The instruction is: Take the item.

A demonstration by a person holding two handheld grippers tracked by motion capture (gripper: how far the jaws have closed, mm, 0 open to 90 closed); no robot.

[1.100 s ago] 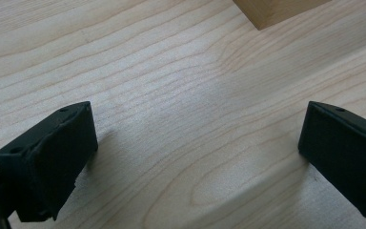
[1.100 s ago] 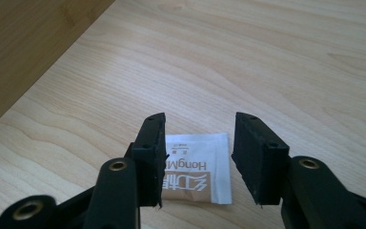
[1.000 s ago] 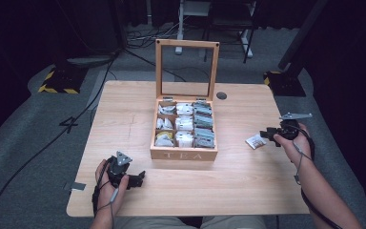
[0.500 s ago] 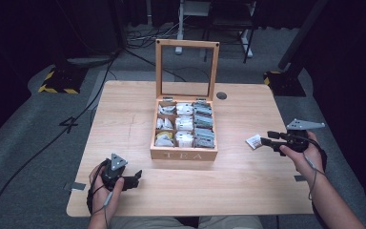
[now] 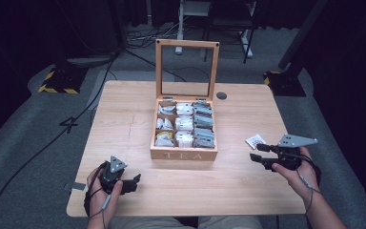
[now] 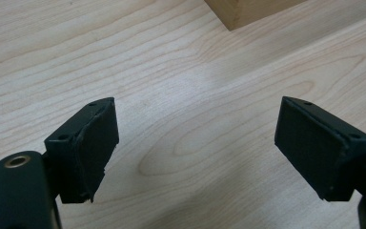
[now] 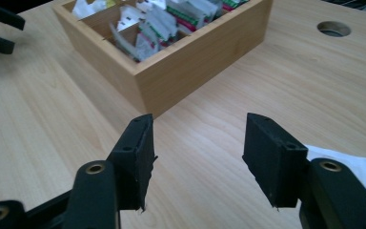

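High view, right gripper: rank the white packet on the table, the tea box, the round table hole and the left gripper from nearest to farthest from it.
1. White packet, on the table just beyond the right gripper.
2. Tea box, mid-table, toward the person's left.
3. Table hole, at the far edge behind the box.
4. Left gripper, at the opposite near corner.

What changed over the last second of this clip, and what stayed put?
The right gripper drew back from the white packet toward the person's edge of the table. Its fingers have just been opening, and nothing is between them. The packet lies where it was on the table, and the open tea box has not shifted.
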